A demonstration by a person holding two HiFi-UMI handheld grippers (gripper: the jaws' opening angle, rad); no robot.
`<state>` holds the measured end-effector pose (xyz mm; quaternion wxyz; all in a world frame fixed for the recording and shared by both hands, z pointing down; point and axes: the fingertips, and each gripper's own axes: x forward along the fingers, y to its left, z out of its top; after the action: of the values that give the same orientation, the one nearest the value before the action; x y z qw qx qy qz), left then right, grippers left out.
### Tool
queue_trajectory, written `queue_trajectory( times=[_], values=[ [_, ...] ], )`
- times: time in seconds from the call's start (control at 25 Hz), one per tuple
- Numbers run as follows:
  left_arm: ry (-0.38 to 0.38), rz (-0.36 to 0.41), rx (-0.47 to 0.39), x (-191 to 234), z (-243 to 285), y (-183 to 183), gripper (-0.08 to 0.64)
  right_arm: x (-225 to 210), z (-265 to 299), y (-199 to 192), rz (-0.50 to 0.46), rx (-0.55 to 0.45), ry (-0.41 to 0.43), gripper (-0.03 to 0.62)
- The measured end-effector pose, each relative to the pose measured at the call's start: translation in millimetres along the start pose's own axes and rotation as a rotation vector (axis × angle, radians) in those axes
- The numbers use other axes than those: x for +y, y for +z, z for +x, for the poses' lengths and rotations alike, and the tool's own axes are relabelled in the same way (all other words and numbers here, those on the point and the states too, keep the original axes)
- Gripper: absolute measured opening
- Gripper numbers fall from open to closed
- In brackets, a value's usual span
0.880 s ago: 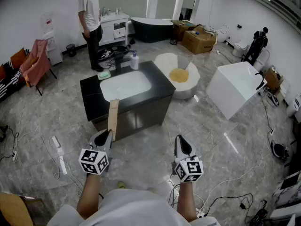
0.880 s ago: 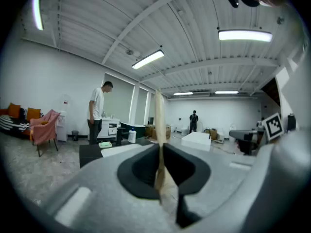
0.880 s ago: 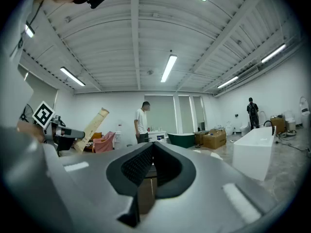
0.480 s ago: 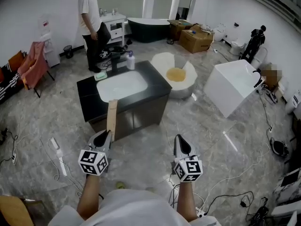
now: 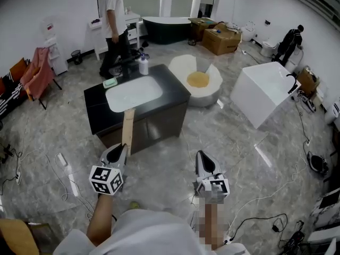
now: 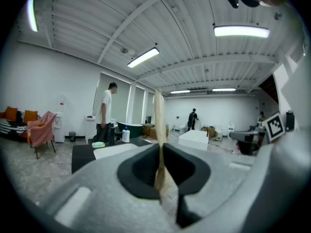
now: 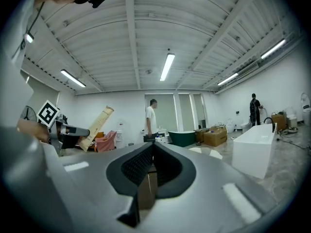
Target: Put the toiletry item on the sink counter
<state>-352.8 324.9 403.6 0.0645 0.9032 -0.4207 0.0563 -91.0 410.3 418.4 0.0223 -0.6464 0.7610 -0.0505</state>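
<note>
The black-topped sink counter (image 5: pixel 98 108) stood in the upper centre-left of the head view, well apart from both grippers. It carried a white basin (image 5: pixel 133 93), a white pump bottle (image 5: pixel 143 65) and a small green object (image 5: pixel 110 82). The toiletry item, a long flat tan carton (image 5: pixel 127 129), stood upright at lower left. Its bottom end was clamped in the left gripper (image 5: pixel 119 153), whose jaws were closed tight on it. The right gripper (image 5: pixel 203 161), at lower centre, had its jaws together on nothing. Assessment: pickup complete; carry to the counter, placement and release outstanding.
</note>
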Motion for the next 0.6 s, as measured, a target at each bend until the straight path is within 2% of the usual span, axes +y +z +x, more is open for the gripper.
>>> queue_trajectory(
  times=[0.32, 0.6],
  values=[
    [0.001, 0.016, 0.011, -37, 28, -8, 0.025, -47, -4, -11, 0.01, 0.006, 0.005, 0.003],
    [-0.006, 0.015, 0.012, -37, 60, -10, 0.025, -76, 14, -11, 0.027, -0.016, -0.025, 0.003]
  ],
)
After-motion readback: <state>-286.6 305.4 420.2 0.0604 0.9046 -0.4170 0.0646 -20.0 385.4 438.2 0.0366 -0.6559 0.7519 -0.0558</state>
